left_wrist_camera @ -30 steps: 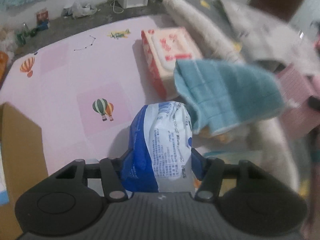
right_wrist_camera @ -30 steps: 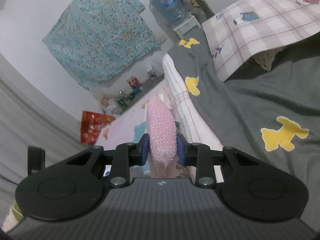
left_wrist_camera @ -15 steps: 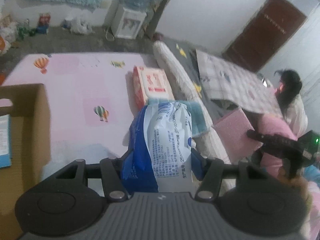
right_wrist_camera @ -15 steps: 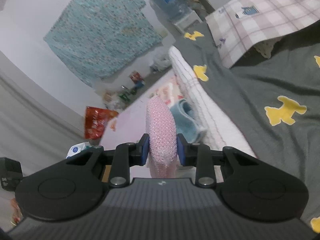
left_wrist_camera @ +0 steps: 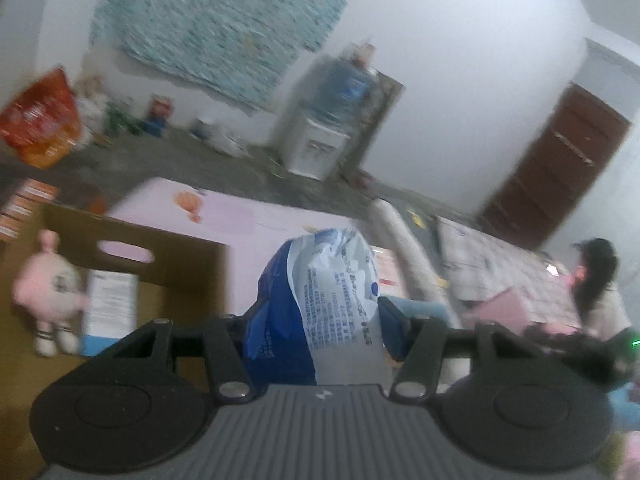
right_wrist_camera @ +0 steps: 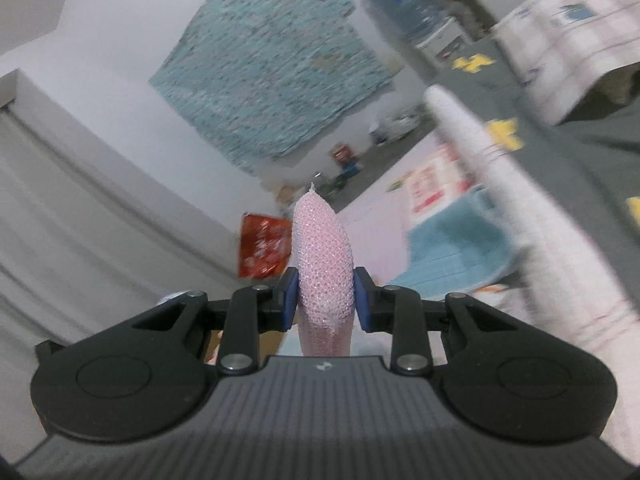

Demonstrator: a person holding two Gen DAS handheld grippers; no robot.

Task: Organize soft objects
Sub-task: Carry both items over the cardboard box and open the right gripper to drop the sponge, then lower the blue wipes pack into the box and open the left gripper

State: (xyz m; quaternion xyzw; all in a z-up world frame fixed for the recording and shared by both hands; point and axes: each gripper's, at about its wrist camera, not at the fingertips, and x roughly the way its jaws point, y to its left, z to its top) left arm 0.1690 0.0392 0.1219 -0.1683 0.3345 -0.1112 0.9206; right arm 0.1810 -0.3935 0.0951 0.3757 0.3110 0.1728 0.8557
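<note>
In the left wrist view my left gripper (left_wrist_camera: 320, 328) is shut on a blue and white plastic pack (left_wrist_camera: 324, 304), held above the pink mat (left_wrist_camera: 240, 220). To its left stands an open cardboard box (left_wrist_camera: 132, 256) holding a pink plush toy (left_wrist_camera: 48, 288) and a white and blue pack (left_wrist_camera: 108, 308). In the right wrist view my right gripper (right_wrist_camera: 325, 300) is shut on a pink textured sponge (right_wrist_camera: 323, 268), seen edge-on and upright. A teal towel (right_wrist_camera: 456, 248) and a pink and white tissue pack (right_wrist_camera: 432, 188) lie on the mat beyond it.
A bed with a grey cover (right_wrist_camera: 580, 168) and a rolled white blanket (right_wrist_camera: 500, 184) runs along the mat's right side. A person (left_wrist_camera: 596, 292) sits on it. A water dispenser (left_wrist_camera: 320, 136), a brown door (left_wrist_camera: 560, 176) and a red bag (left_wrist_camera: 36, 124) stand by the walls.
My left gripper has risen and swung left with the pack; the cardboard box and plush toy have come into view. The right gripper lifted slightly with the sponge and shifted toward the mat.
</note>
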